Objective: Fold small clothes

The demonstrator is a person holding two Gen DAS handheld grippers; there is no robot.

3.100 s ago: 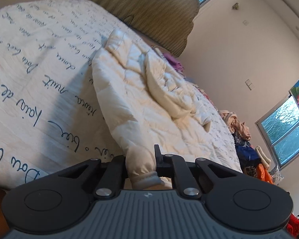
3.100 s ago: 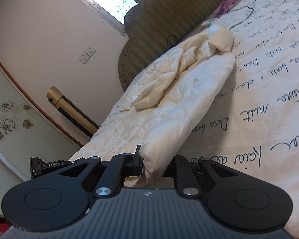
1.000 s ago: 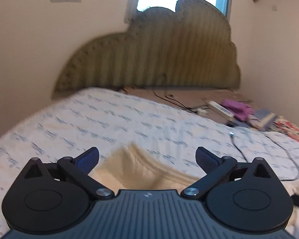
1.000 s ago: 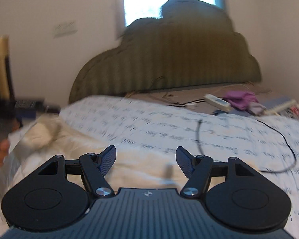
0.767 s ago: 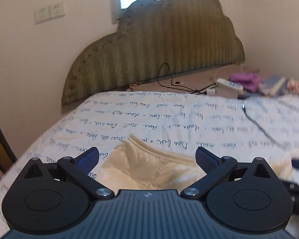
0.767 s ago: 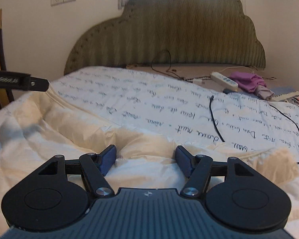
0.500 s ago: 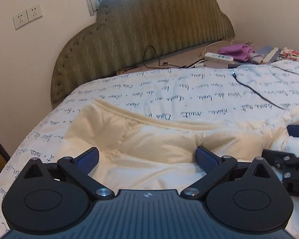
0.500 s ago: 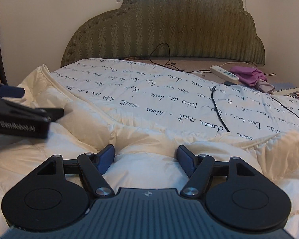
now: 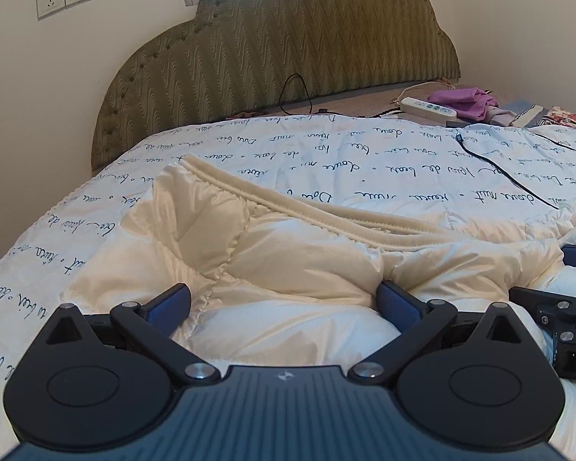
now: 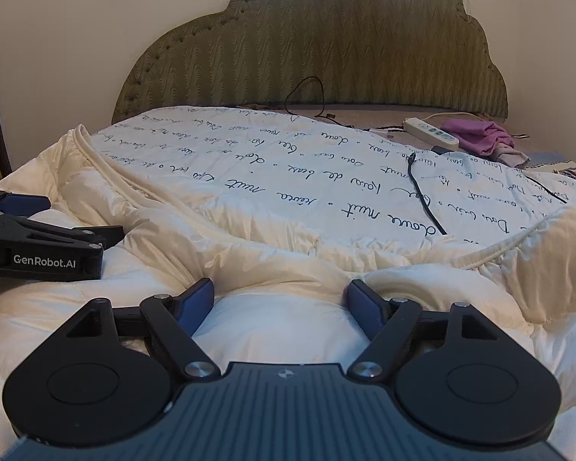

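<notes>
A cream quilted puffer jacket (image 9: 288, 253) lies spread on the bed, its ribbed hem running across the far side. It also fills the near part of the right wrist view (image 10: 249, 253). My left gripper (image 9: 284, 303) is open and low over the jacket, its blue pads either side of a puffy fold. My right gripper (image 10: 280, 299) is open too, resting low over the jacket's right part. Neither holds anything. The right gripper shows at the right edge of the left wrist view (image 9: 564, 319); the left gripper shows at the left of the right wrist view (image 10: 42, 242).
The bed has a white quilt with blue script (image 9: 364, 153) and a green padded headboard (image 9: 288, 46). A black cable (image 10: 422, 199) lies across the quilt. A white power strip (image 9: 426, 106) and purple cloth (image 9: 464, 98) lie at the far right. The bed's left edge is near.
Both grippers let go of the jacket, which now lies flat on the bed. Over the last second both open grippers have come down low onto the jacket.
</notes>
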